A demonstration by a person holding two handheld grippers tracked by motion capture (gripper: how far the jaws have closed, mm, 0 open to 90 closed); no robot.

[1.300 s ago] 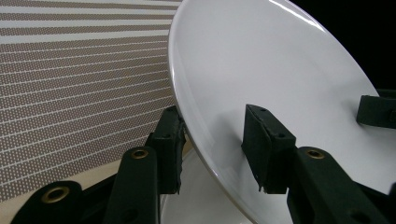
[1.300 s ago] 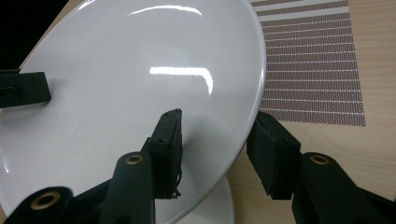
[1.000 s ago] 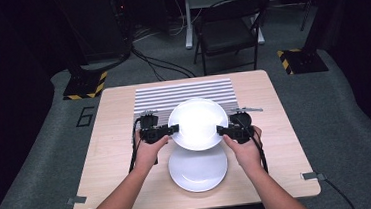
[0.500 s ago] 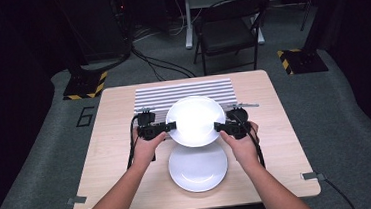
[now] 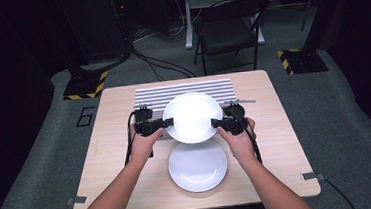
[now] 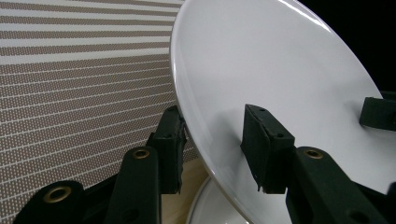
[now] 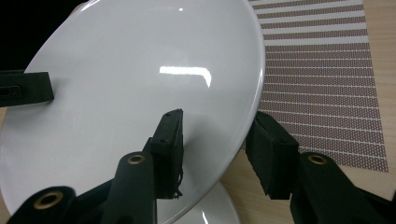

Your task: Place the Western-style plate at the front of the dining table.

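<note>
Carrying the upper plate [image 5: 191, 117] clamped at nine o'clock by the left tongs [image 5: 168, 122] and three o'clock by the right tongs [image 5: 216, 123], above the lower plate [image 5: 198, 165], probably calls next for a level set-down on the striped mat [image 5: 148, 94].

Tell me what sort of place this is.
Probably a lab or studio: a lone table on grey carpet, cables across the floor, and hazard-striped stand bases among dark surroundings.
</note>
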